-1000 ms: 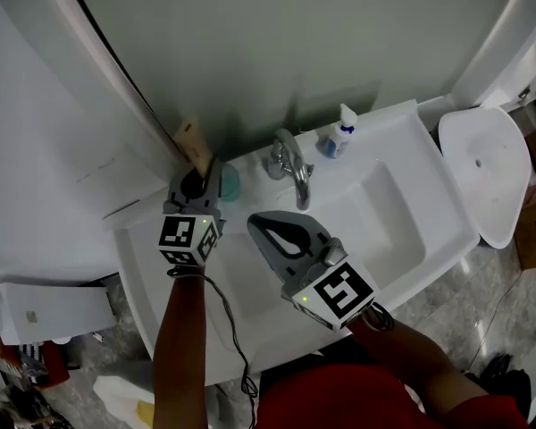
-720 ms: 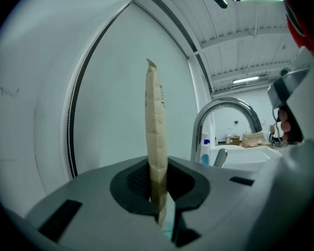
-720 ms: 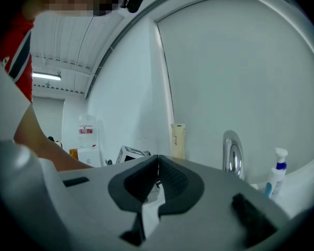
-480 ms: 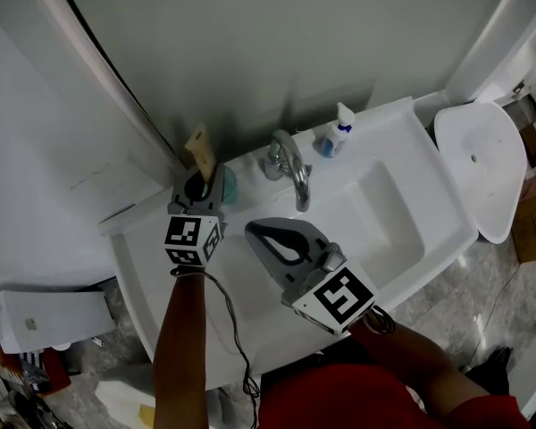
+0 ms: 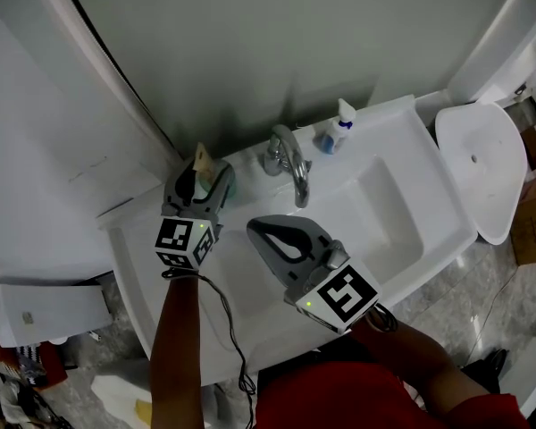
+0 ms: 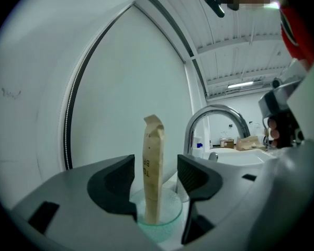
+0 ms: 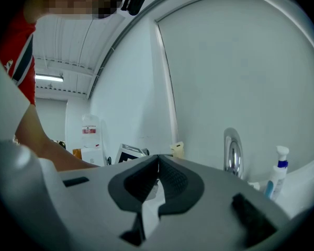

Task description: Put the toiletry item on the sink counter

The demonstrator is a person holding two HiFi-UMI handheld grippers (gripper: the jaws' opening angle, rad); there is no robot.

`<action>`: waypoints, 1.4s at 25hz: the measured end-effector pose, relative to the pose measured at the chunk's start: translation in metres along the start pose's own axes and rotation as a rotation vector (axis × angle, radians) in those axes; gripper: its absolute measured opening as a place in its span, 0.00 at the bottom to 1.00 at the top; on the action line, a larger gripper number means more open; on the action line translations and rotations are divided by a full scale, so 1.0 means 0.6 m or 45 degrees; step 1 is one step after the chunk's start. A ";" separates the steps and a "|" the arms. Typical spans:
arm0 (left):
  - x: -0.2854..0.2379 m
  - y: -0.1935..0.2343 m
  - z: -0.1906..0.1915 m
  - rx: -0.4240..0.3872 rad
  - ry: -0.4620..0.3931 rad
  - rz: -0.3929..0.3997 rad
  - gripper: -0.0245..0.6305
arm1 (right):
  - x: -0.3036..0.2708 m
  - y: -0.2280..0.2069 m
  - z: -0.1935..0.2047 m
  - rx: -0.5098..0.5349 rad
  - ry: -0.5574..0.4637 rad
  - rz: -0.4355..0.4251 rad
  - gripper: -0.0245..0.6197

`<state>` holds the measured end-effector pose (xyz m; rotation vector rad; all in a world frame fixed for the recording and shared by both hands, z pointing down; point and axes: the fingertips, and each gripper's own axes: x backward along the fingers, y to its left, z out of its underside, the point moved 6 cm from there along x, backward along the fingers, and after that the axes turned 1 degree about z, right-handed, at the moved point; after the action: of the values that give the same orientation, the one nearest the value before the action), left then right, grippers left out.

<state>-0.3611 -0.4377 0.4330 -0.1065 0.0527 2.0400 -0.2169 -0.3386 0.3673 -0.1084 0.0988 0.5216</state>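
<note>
1. Left gripper (image 5: 205, 179) has just been opening. Its fingers (image 6: 118, 179) now stand spread, one on each side of the toothbrush packet (image 6: 153, 166), with a visible gap on both sides and no pad on the paper.
2. The toothbrush packet stands roughly upright in a pale green cup (image 6: 159, 224). The cup sits at the back of the worktop (image 5: 129, 239), just left of the faucet (image 5: 290, 164), so placement looks done. What's left, I'd say, is a clean exit.
3. Right gripper (image 5: 257, 226) has its fingers pressed together on nothing and hangs over the basin (image 5: 375, 213), well clear of the cup. Best to leave it parked there.
4. Exit advice:
   - Keep the left fingers wide and pull straight back along the gripper's own line.
   - No sideways sweep. The packet is tall and loose in the cup, so a brush from either finger would likely tip it.
   - Don't lift first. The fingers sit low around the cup, and I can't tell whether they touch its rim, so a raise could drag it.
   - The cup looks light, so go slow until the fingertips are past its near edge.
5. Mind the faucet just right of the cup. Drift to that side is the likeliest knock.
6. The spray bottle (image 5: 339, 128) beyond the faucet is out of the path.
</note>
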 end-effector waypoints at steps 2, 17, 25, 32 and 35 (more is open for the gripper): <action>0.015 -0.002 -0.010 -0.019 -0.025 -0.022 0.43 | 0.005 -0.001 0.001 0.004 0.002 -0.005 0.08; 0.165 -0.084 -0.104 0.129 -0.351 -0.089 0.45 | 0.049 0.002 -0.001 -0.002 -0.025 -0.027 0.08; 0.244 -0.183 -0.142 0.148 -0.408 -0.107 0.16 | 0.102 0.009 -0.030 -0.015 -0.105 -0.066 0.08; 0.312 -0.280 -0.183 0.129 -0.431 -0.120 0.09 | 0.175 0.054 -0.064 0.001 -0.211 -0.197 0.08; 0.334 -0.315 -0.191 0.129 -0.433 -0.111 0.08 | 0.204 0.080 -0.079 -0.017 -0.259 -0.246 0.08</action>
<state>-0.2773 -0.1838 0.3011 0.2967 -0.0602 1.9390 -0.1385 -0.2433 0.3020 -0.0764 -0.1129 0.3380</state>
